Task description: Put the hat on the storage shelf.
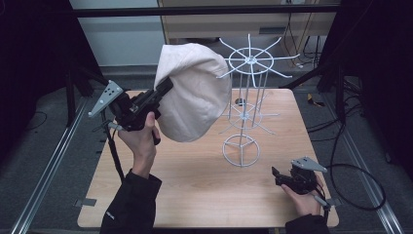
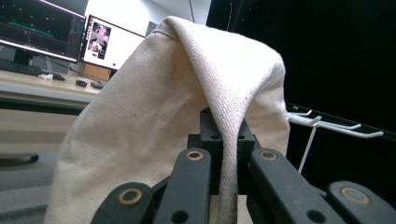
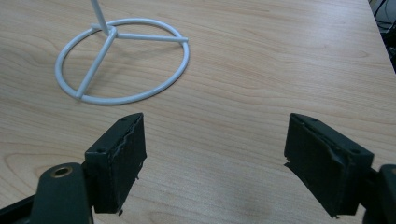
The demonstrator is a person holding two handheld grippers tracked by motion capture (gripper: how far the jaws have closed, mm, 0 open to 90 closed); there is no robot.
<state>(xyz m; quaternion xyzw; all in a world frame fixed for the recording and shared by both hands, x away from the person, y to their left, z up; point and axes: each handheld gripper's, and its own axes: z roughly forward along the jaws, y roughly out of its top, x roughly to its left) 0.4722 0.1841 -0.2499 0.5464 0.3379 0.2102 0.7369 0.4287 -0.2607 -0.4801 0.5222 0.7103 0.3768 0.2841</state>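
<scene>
A cream cloth cap (image 1: 195, 92) hangs in the air over the table's back left, and my left gripper (image 1: 165, 87) is shut on its edge. In the left gripper view a fold of the cloth (image 2: 163, 116) runs between the black jaws of the left gripper (image 2: 224, 126). The cap's right side reaches a top-tier arm of the white wire rack (image 1: 248, 97); a wire hook (image 2: 336, 126) shows just beside the cloth, and I cannot tell whether they touch. My right gripper (image 1: 277, 175) rests low near the front right of the table, open with nothing between the jaws of the right gripper (image 3: 215, 158).
The rack stands mid-table on a ring base (image 1: 240, 151), also seen as the ring base (image 3: 121, 65) ahead of the right gripper. Its hooks spread out in tiers. The wooden table (image 1: 195, 195) has bare surface at the front. Cables lie on the floor to the right.
</scene>
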